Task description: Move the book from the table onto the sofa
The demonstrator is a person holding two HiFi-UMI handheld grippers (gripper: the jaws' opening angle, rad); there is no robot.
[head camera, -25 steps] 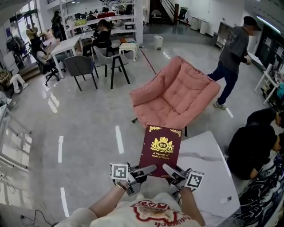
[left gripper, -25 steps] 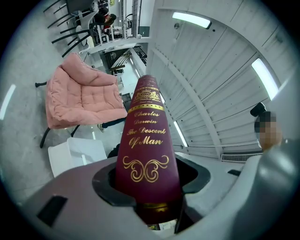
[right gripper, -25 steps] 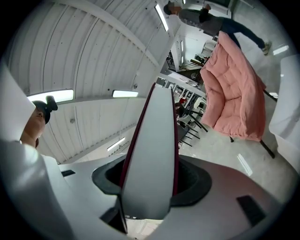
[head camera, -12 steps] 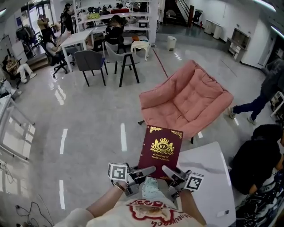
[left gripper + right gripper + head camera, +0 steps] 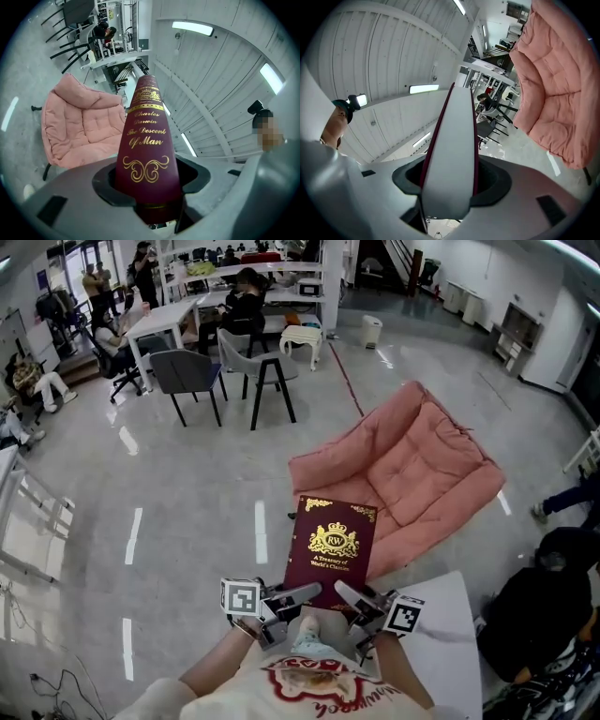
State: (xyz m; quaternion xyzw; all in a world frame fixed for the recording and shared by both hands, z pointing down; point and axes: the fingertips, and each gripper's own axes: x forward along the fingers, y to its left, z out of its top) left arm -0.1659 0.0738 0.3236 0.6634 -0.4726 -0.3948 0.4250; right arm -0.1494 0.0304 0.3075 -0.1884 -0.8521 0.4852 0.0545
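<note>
Pinched by the left gripper (image 5: pixel 302 594) and right gripper (image 5: pixel 350 597), the book (image 5: pixel 330 545) has left the table (image 5: pixel 441 615), and the sofa (image 5: pixel 422 465) is nearer at one o'clock.

A glossy grey floor (image 5: pixel 187 493) runs through a large open room and mirrors the ceiling lights as pale streaks. A thin red line (image 5: pixel 349 381) crosses it. At the far side stand a long white table (image 5: pixel 164 320), a dark grey chair (image 5: pixel 183 376), a lighter grey chair (image 5: pixel 258 367), a white stool (image 5: pixel 302 338), a white bin (image 5: pixel 371 331) and white shelving (image 5: pixel 281 282). People sit at the table. Overhead, ribbed white ceiling panels (image 5: pixel 225 93) carry strip lights (image 5: pixel 192 28).
</note>
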